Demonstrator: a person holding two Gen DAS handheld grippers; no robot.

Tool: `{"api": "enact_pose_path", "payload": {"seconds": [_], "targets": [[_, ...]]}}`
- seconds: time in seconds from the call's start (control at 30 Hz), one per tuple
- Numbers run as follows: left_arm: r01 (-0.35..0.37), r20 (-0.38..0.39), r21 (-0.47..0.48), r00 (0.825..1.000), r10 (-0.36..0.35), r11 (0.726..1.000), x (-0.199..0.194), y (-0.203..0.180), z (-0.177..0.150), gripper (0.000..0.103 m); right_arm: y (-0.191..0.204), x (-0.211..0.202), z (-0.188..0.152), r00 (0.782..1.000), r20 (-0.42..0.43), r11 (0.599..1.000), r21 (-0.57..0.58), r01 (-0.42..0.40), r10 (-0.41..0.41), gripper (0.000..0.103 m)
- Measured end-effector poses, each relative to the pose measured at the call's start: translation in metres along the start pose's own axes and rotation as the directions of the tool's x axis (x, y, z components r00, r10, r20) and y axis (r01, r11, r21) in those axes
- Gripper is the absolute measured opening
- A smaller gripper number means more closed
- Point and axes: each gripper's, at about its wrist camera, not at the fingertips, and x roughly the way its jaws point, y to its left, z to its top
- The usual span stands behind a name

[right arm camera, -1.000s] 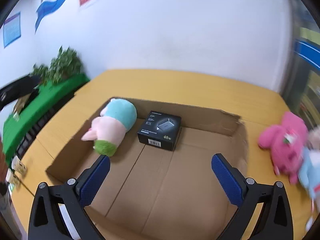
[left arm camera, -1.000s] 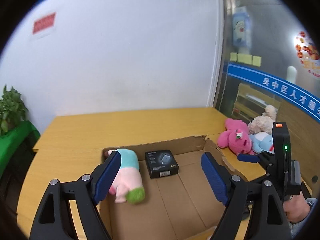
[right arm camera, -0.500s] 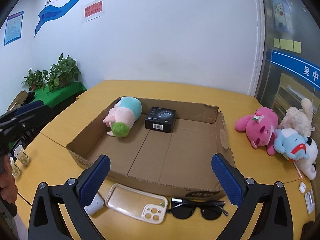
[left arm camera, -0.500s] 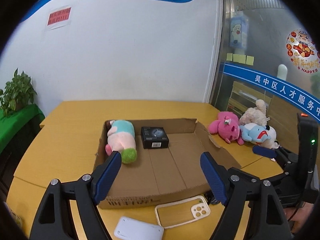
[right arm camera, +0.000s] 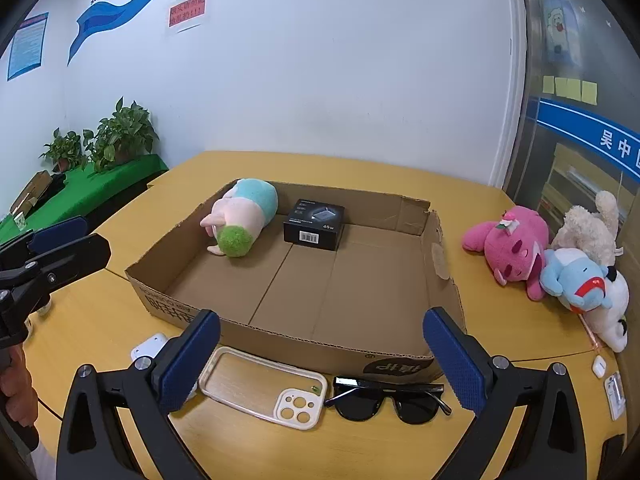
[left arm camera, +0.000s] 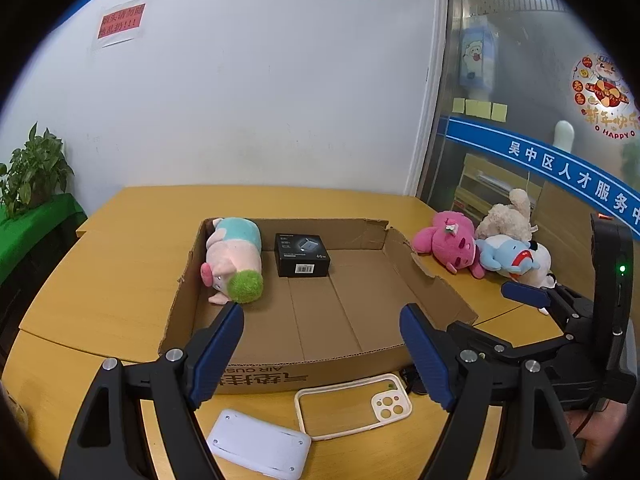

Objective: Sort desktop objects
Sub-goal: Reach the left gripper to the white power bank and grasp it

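A shallow cardboard box (left arm camera: 280, 376) (right arm camera: 304, 350) sits on the yellow table. In it lie a pink, teal and green plush (left arm camera: 236, 266) (right arm camera: 242, 216) and a black charger box (left arm camera: 302, 254) (right arm camera: 314, 224). In front of the box lie a clear phone case (left arm camera: 352, 404) (right arm camera: 264, 386), a white flat device (left arm camera: 260, 444) (right arm camera: 149, 346) and black sunglasses (right arm camera: 386, 398). My left gripper (left arm camera: 322, 354) is open and empty, above the box's near edge. My right gripper (right arm camera: 320, 360) is open and empty, above the phone case and sunglasses.
Right of the box lie a pink plush (left arm camera: 448, 240) (right arm camera: 512, 246), a blue plush (left arm camera: 506, 256) (right arm camera: 576, 276) and a cream plush (left arm camera: 508, 216) (right arm camera: 592, 228). Small white items (right arm camera: 600, 366) lie at the table's right edge. Potted plants (right arm camera: 104, 140) stand on a green shelf at left.
Both grippers have pulled back from over the box toward the table's near edge. The phone case, white device and sunglasses have come into view. Both stay open.
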Motion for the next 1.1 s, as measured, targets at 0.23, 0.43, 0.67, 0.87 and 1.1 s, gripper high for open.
{"api": "enact_pose_path", "payload": {"seconds": [0.23,0.43,0.67,0.87,1.1], "targets": [[0.003,-0.041,-0.01,0.999,-0.004,1.0,0.016,0.004,-0.008,0.08,-0.004,0.013,-0.009,0.999,-0.011,0.999,-0.002,-0.049,0.049,0.103],[0.026,-0.123,-0.023,0.992,-0.029,0.999,0.029,0.018,-0.029,0.08,-0.018,0.025,-0.035,0.978,-0.057,0.98,0.015,-0.2,0.2,0.103],[0.039,-0.264,-0.089,0.963,-0.061,0.995,0.045,0.052,-0.068,0.08,-0.04,0.052,-0.095,0.93,-0.233,0.959,0.062,-0.277,0.284,0.103],[0.017,-0.341,-0.184,0.937,-0.08,0.983,0.057,0.08,-0.093,0.08,-0.025,0.069,-0.114,0.882,-0.32,0.935,0.046,-0.351,0.347,0.103],[0.02,-0.382,-0.273,0.915,-0.127,0.962,0.071,0.114,-0.115,0.079,0.064,0.091,-0.113,0.817,-0.371,0.872,-0.037,-0.489,0.442,0.101]]}}
